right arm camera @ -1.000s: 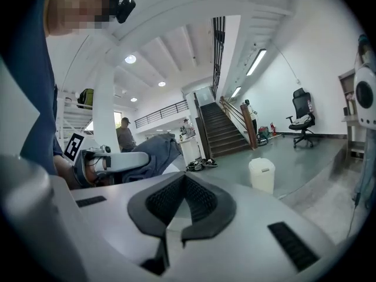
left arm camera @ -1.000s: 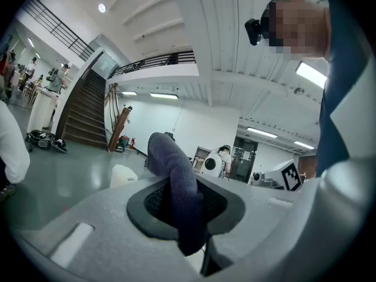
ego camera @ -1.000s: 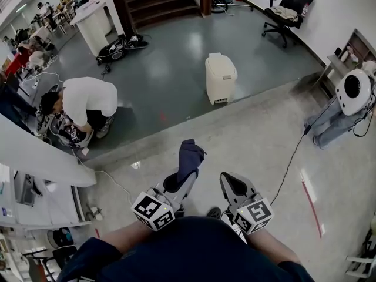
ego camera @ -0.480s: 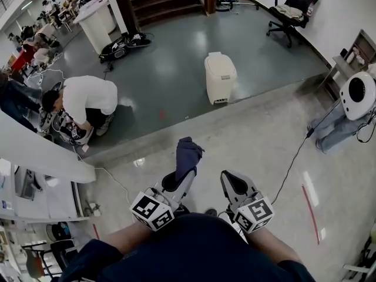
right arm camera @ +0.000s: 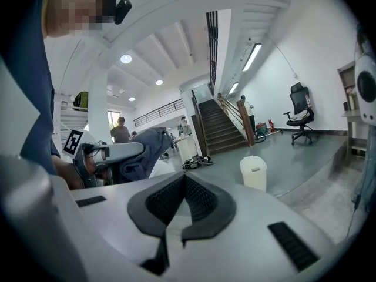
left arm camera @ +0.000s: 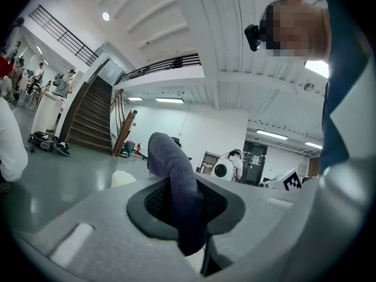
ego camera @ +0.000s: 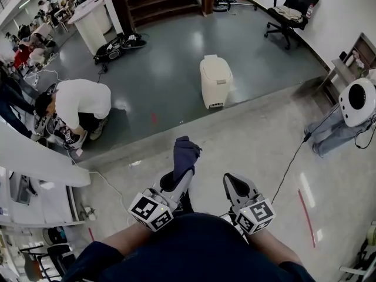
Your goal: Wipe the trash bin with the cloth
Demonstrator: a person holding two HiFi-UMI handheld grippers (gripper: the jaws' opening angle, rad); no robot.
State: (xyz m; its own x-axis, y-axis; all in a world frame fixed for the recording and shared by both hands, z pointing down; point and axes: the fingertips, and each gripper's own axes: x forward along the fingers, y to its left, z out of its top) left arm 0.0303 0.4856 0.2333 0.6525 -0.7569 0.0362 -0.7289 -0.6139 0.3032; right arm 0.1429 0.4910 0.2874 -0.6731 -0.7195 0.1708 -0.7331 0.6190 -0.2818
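Left tongs (ego camera: 178, 179) are clamped on one dark blue cloth (ego camera: 185, 153), whose free end stands up out of the jaws, probably carried ready for wiping. Right tongs (ego camera: 234, 184) have their jaws pressed together on nothing, probably kept free to steady the bin. The single cream trash bin (ego camera: 215, 80), lid down, stands well apart on the far, darker floor (ego camera: 170, 69), slightly right of the cloth, so wiping has not yet begun. Count: two tongs, one cloth, one bin.

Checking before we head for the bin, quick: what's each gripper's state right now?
Left gripper: closed on the cloth.
Right gripper: closed, nothing between its jaws.
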